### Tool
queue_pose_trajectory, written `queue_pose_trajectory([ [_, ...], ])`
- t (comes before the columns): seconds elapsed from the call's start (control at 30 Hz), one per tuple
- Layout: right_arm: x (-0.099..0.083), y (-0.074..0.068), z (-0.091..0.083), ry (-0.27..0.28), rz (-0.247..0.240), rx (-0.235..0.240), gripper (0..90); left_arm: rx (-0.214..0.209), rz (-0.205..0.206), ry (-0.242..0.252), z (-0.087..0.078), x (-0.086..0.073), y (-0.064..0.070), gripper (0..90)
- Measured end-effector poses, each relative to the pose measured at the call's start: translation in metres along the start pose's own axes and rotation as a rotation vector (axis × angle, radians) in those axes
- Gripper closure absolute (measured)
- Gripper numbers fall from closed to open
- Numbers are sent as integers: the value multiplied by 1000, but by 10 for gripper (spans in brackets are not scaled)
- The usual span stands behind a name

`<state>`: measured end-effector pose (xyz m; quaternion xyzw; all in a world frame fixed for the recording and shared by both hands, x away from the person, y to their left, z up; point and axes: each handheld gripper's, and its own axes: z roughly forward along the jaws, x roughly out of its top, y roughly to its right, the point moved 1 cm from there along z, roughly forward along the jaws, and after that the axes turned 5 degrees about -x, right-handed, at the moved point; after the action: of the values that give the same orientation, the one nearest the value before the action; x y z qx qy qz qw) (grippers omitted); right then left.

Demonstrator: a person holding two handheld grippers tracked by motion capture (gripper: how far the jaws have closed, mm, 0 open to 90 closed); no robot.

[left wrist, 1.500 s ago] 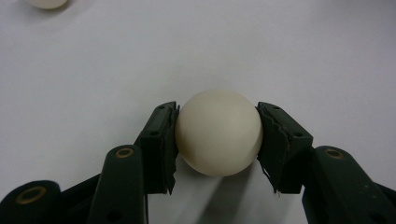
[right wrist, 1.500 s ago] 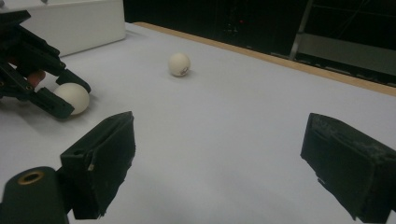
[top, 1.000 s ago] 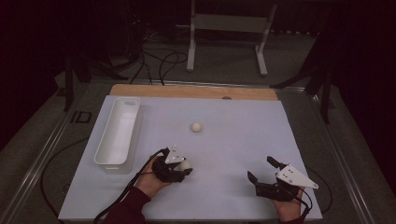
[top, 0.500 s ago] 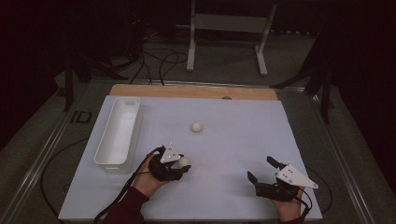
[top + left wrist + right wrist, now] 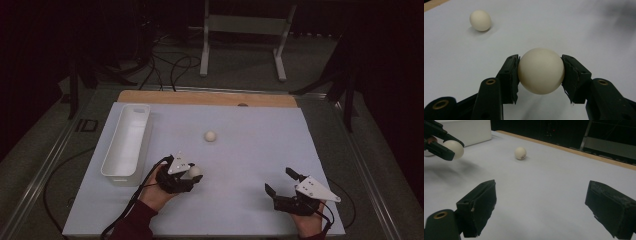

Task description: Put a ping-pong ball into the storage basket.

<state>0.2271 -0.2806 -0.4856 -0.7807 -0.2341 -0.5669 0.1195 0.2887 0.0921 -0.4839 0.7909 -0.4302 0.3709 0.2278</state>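
Near the front edge of the table, left of its middle, the left gripper is clamped on a cream ball, both pads pressed against its sides, with nothing between it and the white tray lying along the left edge. A second ball lies loose toward the table's middle, well apart from both grippers. The right gripper rests near the front right corner, jaws spread wide and empty; the held ball's underside is hidden, so contact with the table cannot be told.

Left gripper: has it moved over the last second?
Barely, if at all. The left gripper, shut on a cream ball, sits at the same spot beside the near end of the white rectangular plastic tray.
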Motion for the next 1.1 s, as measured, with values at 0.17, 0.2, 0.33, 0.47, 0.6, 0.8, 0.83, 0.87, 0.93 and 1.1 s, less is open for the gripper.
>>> queue_pose_trajectory([
  [0.17, 0, 0, 0, 1, -1, 0, 96, 5, 3, 4, -4, 1, -1, 511],
  [0.2, 0, 0, 0, 0, -1, 0, 96, 6, 2, 7, -4, 2, -1, 511],
  [0.33, 0, 0, 0, 0, -1, 0, 96, 10, -3, 6, -6, 2, -2, 511],
  [0.47, 0, 0, 0, 0, -1, 1, 96, 14, -1, 7, -8, 2, -2, 511],
  [0.6, 0, 0, 0, 0, -2, 1, 96, 17, -1, 14, -11, 3, -3, 511],
  [0.8, 0, 0, 0, -1, 0, 1, 96, 28, -8, 27, -17, 5, -5, 511],
  [0.83, 0, 0, 0, -2, 0, 1, 96, 27, -9, 29, -18, 5, -6, 511],
  [0.87, 0, 0, 0, -2, -1, 2, 97, 29, -8, 29, -19, 5, -6, 511],
  [0.93, 0, 0, 0, -1, 0, 1, 96, 33, -9, 32, -20, 5, -6, 511],
  [1.1, 0, 0, 0, -2, -2, 4, 96, 38, -7, 37, -24, 7, -6, 511],
])
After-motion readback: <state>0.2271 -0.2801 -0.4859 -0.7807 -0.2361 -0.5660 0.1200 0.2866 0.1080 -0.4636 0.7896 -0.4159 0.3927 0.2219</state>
